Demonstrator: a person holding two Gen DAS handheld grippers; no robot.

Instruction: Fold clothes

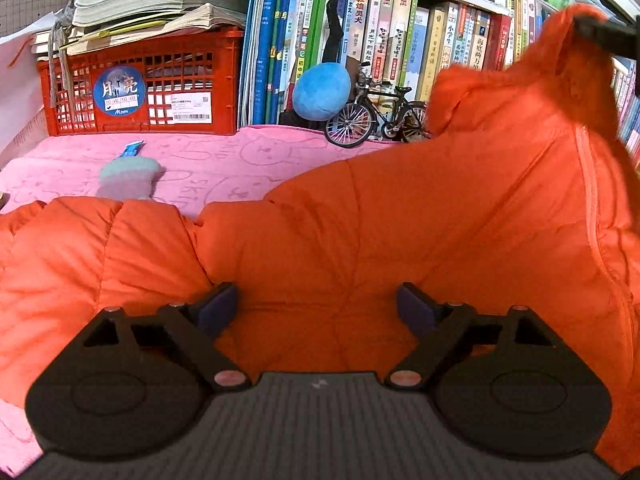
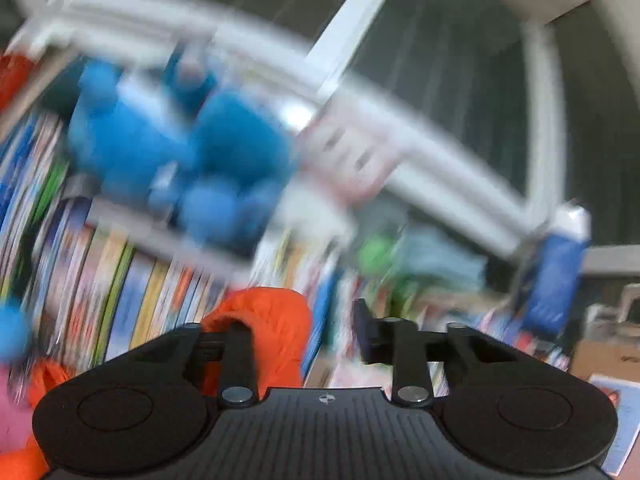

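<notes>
An orange puffer jacket (image 1: 360,240) lies on the pink bed cover (image 1: 224,168) and fills the lower part of the left wrist view. My left gripper (image 1: 316,308) hovers open just over it, and padded fabric shows between the fingers. At the upper right a corner of the jacket is lifted into a peak by my right gripper (image 1: 604,34). In the blurred right wrist view, a fold of the jacket (image 2: 264,320) drapes over the left finger and hides it. The right finger (image 2: 366,334) stands clear of the fabric with a gap, so the right gripper (image 2: 326,328) is open.
A grey-green sock (image 1: 128,178) lies on the cover behind the jacket. At the back stand a red crate (image 1: 140,84) under stacked books, a blue plush ball (image 1: 322,90), a model bicycle (image 1: 376,120) and a bookshelf (image 1: 432,40). A blue plush toy (image 2: 180,152) sits on the shelf.
</notes>
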